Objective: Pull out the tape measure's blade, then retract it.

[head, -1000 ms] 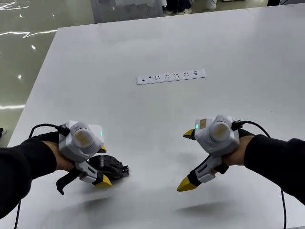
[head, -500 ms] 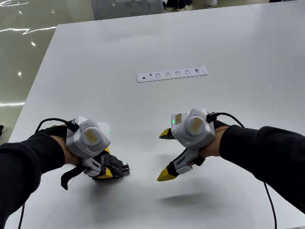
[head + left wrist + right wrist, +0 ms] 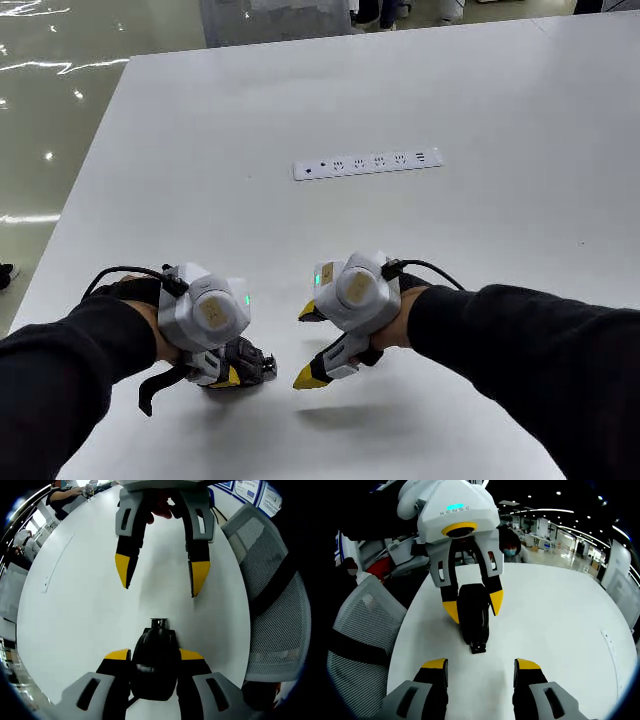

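A black tape measure rests low over the white table, and my left gripper is shut on its case. In the left gripper view the tape measure sits between the yellow fingertips, its blade hook pointing forward. My right gripper stands open just right of the hook, facing it, jaws wide apart with nothing between them. The right gripper view looks between my right gripper's tips at the tape measure and its hook, held by the left gripper. The blade looks retracted.
A white power strip lies flat at the table's middle, beyond both grippers. A grey mesh chair stands off the table's near edge, chair. People stand past the far end.
My right gripper has moved left across the table and now sits close to the tape measure's hook. The left gripper with the tape measure shifted slightly right.
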`<state>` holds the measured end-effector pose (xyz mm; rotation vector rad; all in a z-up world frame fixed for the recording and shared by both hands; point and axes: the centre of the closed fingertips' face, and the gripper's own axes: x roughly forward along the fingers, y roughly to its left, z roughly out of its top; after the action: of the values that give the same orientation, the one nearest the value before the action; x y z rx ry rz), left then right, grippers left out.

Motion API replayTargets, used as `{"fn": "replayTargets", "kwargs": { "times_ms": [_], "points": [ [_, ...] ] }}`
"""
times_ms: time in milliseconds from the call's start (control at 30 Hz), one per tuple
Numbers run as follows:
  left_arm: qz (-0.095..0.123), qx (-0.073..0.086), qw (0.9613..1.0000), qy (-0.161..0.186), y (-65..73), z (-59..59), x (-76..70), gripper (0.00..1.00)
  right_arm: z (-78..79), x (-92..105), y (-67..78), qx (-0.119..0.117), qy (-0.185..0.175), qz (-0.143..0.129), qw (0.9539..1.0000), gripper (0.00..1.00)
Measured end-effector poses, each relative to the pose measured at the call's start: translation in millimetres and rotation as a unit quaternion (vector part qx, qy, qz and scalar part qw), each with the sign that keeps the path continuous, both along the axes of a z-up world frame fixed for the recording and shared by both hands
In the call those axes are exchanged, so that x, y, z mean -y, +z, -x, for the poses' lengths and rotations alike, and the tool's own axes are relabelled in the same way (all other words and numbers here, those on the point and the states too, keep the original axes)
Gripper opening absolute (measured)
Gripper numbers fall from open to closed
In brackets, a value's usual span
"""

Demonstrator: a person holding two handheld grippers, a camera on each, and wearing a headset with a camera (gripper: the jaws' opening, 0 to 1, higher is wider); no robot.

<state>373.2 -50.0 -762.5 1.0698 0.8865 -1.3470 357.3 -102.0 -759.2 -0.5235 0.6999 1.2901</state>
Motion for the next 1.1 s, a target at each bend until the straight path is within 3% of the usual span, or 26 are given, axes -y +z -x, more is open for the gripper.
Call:
{"fn": "replayTargets", "kwargs": {
  "times_ms": [167, 267, 367, 533, 667, 767, 833, 933, 1100],
  "points": [
    [0.023, -0.013, 0.9996, 0.010, -1.0, 0.1, 0.8, 0.30, -2.5, -8.0, -6.7, 0.003, 0.004, 0.000, 1.0000, 0.41],
    [0.037, -0.009, 0.9992, 0.008, -2.1, 0.5, 1.8, 0.31, -0.7, -8.6, -13.6, 0.003, 0.017, 0.012, 0.9998, 0.39],
    [0.044, -0.007, 0.9990, 0.005, -1.1, 0.6, 2.9, 0.31, -3.6, -12.8, -14.7, 0.001, 0.014, 0.007, 0.9999, 0.36],
    [0.041, -0.010, 0.9991, 0.002, -1.5, -0.1, 3.6, 0.30, -6.1, -22.7, -19.2, 0.006, 0.024, 0.013, 0.9996, 0.27],
    [0.047, -0.009, 0.9989, 0.002, -0.9, -0.3, 3.6, 0.30, -8.2, -31.6, -16.4, 0.004, 0.021, 0.003, 0.9998, 0.24],
    [0.050, -0.011, 0.9987, 0.003, -0.9, -0.7, 4.1, 0.30, -8.8, -32.7, -23.2, 0.004, 0.022, 0.010, 0.9997, 0.18],
    [0.050, -0.012, 0.9987, 0.002, -1.3, -0.6, 4.3, 0.31, -5.1, -32.7, -25.9, -0.005, 0.023, 0.011, 0.9997, 0.18],
    [0.050, -0.014, 0.9986, 0.001, -2.0, -0.9, 4.4, 0.31, -3.6, -31.3, -30.3, 0.000, 0.032, 0.021, 0.9992, 0.19],
    [0.049, -0.013, 0.9987, 0.001, -2.4, -0.5, 4.4, 0.31, -5.3, -37.4, -31.1, -0.006, 0.021, 0.010, 0.9997, 0.12]
  ]
}}
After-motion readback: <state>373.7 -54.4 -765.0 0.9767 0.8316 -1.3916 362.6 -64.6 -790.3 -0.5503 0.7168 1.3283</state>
